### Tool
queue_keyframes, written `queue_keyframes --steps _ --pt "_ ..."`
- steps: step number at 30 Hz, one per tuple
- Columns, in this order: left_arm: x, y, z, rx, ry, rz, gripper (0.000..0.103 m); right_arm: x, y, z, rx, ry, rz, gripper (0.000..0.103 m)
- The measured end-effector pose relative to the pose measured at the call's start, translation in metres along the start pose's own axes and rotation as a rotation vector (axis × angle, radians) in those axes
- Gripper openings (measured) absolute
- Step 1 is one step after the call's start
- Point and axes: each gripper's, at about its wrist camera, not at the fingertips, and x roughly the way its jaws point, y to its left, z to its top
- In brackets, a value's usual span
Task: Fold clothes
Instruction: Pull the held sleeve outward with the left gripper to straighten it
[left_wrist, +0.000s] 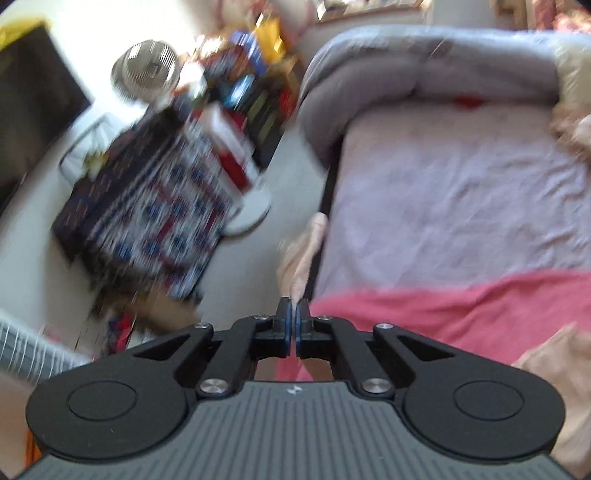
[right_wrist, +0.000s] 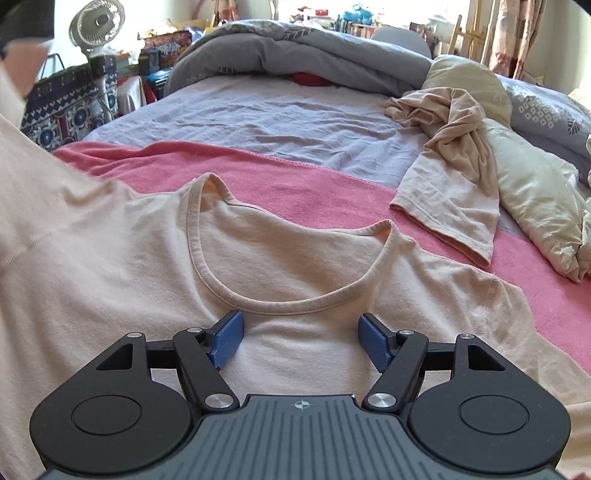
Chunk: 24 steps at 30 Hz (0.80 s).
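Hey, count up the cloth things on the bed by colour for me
Peach: 2, the spread shirt and the crumpled shirt.
Pink: 1, the blanket.
Lilac: 1, the sheet.
Grey: 1, the duvet.
Cream: 1, the pillow.
Total: 6.

Home bedroom, unmade bed (right_wrist: 258, 118), rumpled grey duvet (right_wrist: 295, 55), standing fan (right_wrist: 98, 26)

A shirt (right_wrist: 295, 266) lies on a blanket (right_wrist: 332, 192) across the bed (right_wrist: 258, 118), a second shirt (right_wrist: 450, 155) behind at its right.
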Motion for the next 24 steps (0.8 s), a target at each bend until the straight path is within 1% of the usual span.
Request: queue_keyframes --steps 2,4,5,7,10,12,14,17,19,21,22,23,24 --pt "0.028 0.016 -0.017 -0.068 0.115 0.027 0.000 0.000 0.001 0.001 -0.002 0.006 -0.007 0.070" --pt "0.050 0.033 -0.035 -0.156 0.206 0.035 0.000 0.000 0.003 0.005 -0.014 0.019 -0.015 0.071" --pt "0.055 0.039 -0.043 -0.192 0.237 0.029 0.000 0.000 0.003 0.006 -0.018 0.028 -0.017 0.071" --pt "0.055 0.051 -0.054 -0.223 0.256 0.019 0.000 0.001 0.004 0.010 -0.026 0.045 -0.019 0.071" --pt "0.041 0.071 -0.061 -0.228 0.244 -0.003 0.000 0.000 0.004 0.017 -0.048 0.068 -0.020 0.071" --pt "0.032 0.084 -0.067 -0.235 0.245 -0.019 0.000 -0.005 0.007 0.025 -0.064 0.053 -0.033 0.069" --pt "0.028 0.094 -0.075 -0.236 0.258 -0.026 0.000 -0.011 0.012 0.039 -0.077 -0.015 -0.022 0.069" --pt "0.032 0.098 -0.091 -0.236 0.300 -0.032 0.000 -0.002 0.028 0.067 -0.122 -0.056 0.057 0.069" --pt "0.039 0.098 -0.101 -0.251 0.323 -0.038 0.000 0.014 0.042 0.086 -0.150 -0.064 0.111 0.069" --pt "0.045 0.096 -0.109 -0.254 0.338 -0.048 0.000 0.033 0.055 0.102 -0.148 -0.037 0.163 0.069" --pt "0.048 0.094 -0.113 -0.251 0.343 -0.054 0.000 0.042 0.060 0.107 -0.142 -0.009 0.182 0.068" --pt "0.051 0.094 -0.115 -0.248 0.347 -0.059 0.000 0.053 0.067 0.112 -0.141 0.035 0.186 0.056" --pt "0.055 0.093 -0.118 -0.246 0.350 -0.063 0.000 0.062 0.073 0.115 -0.146 0.083 0.180 0.021"
